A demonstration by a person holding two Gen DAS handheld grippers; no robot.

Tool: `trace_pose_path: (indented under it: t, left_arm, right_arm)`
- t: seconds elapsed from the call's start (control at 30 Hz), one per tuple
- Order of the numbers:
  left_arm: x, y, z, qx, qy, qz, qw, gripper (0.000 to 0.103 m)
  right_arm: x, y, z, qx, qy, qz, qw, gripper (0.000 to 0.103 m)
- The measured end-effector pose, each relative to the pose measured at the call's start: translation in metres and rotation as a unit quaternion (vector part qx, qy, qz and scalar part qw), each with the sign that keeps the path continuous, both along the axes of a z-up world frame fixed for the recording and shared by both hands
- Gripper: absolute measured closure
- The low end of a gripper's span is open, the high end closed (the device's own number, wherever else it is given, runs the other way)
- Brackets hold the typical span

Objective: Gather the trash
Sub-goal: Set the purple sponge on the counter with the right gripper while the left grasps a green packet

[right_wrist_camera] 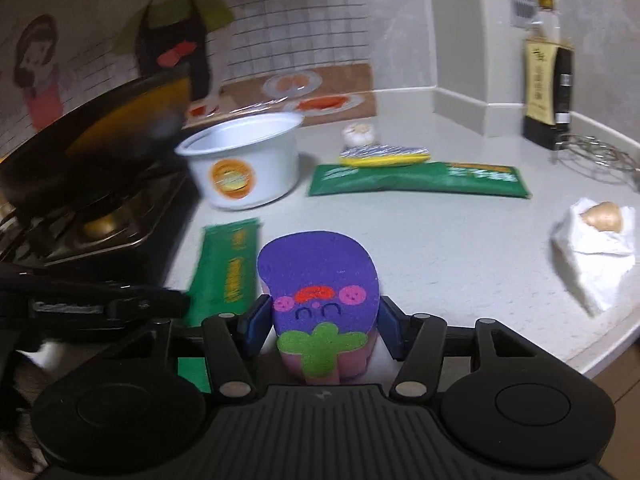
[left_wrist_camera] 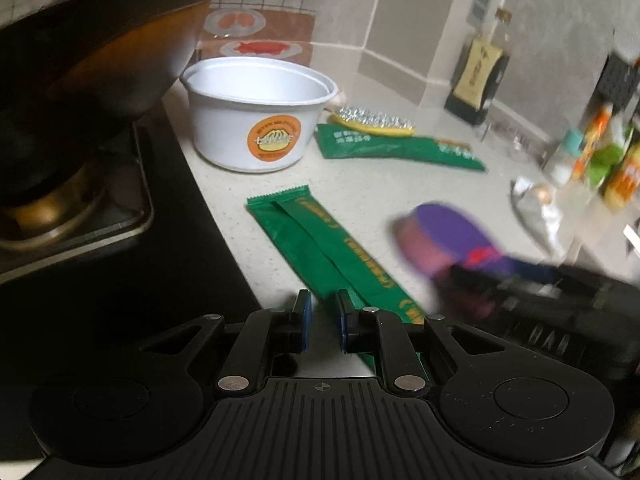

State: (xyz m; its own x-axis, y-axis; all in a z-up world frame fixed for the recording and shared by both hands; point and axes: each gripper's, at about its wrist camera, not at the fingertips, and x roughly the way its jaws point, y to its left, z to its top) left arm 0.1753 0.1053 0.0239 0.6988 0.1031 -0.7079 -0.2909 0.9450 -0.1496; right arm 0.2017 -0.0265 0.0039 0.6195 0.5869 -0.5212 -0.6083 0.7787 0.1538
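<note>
Two green wrappers lie on the counter [left_wrist_camera: 360,184] in the left wrist view, and the near one, the near green wrapper [left_wrist_camera: 336,248], matters most: its long axis runs diagonally from far-left to near-right, and its near end passes just under and right of the left gripper [left_wrist_camera: 325,314], whose jaws stand nearly clenched with only a narrow gap and nothing in it. Far green wrapper [left_wrist_camera: 400,148] lies crosswise farther off, right of the white paper bowl [left_wrist_camera: 256,120], with a yellow-edged scrubber [left_wrist_camera: 376,120] on its far edge. Wok [left_wrist_camera: 96,60] and stove sit left. Blurred at right is the right gripper with its purple load. Right wrist view next: right gripper [right_wrist_camera: 320,326] has the purple sponge [right_wrist_camera: 320,292] between its blue pads, the left pad touching it, the right side looking close but not clearly pressed, so grasp is likely, not certain. Near wrapper sits left of these jaws, long axis running away from the camera; the left gripper is nearer it. My read: left hand must shift slightly right and open before taking that wrapper.
</note>
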Motion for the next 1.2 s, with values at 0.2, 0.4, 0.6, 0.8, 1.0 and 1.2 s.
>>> trace_pose_path:
  t: [0.2, 0.4, 0.6, 0.8, 1.0, 1.2]
  left_arm:
    - [0.005, 0.006, -0.003, 0.011, 0.015, 0.004, 0.9998, 0.088]
    - [0.02, -0.002, -0.007, 0.003, 0.016, -0.008, 0.9998, 0.088]
    - [0.055, -0.025, -0.007, -0.018, 0.019, -0.069, 0.9973, 0.088]
    - [0.059, -0.05, 0.007, -0.003, -0.009, -0.106, 0.9943, 0.088]
    - [0.05, -0.053, 0.008, 0.003, -0.008, -0.096, 0.9953, 0.088]
    - [0.05, -0.045, 0.002, -0.024, -0.007, -0.088, 0.9958, 0.088]
  right_arm:
    - [0.012, -0.031, -0.005, -0.006, -0.01, -0.065, 0.998, 0.045]
    - [0.004, -0.046, -0.01, 0.003, -0.01, -0.07, 0.998, 0.041]
    - [-0.007, -0.05, -0.014, 0.012, -0.006, -0.062, 0.998, 0.041]
    - [-0.018, -0.056, -0.013, 0.003, -0.023, -0.067, 0.997, 0.039]
    - [-0.033, -0.058, -0.014, -0.014, -0.04, -0.066, 0.997, 0.039]
    - [-0.048, -0.047, -0.015, -0.012, -0.035, -0.042, 0.998, 0.039]
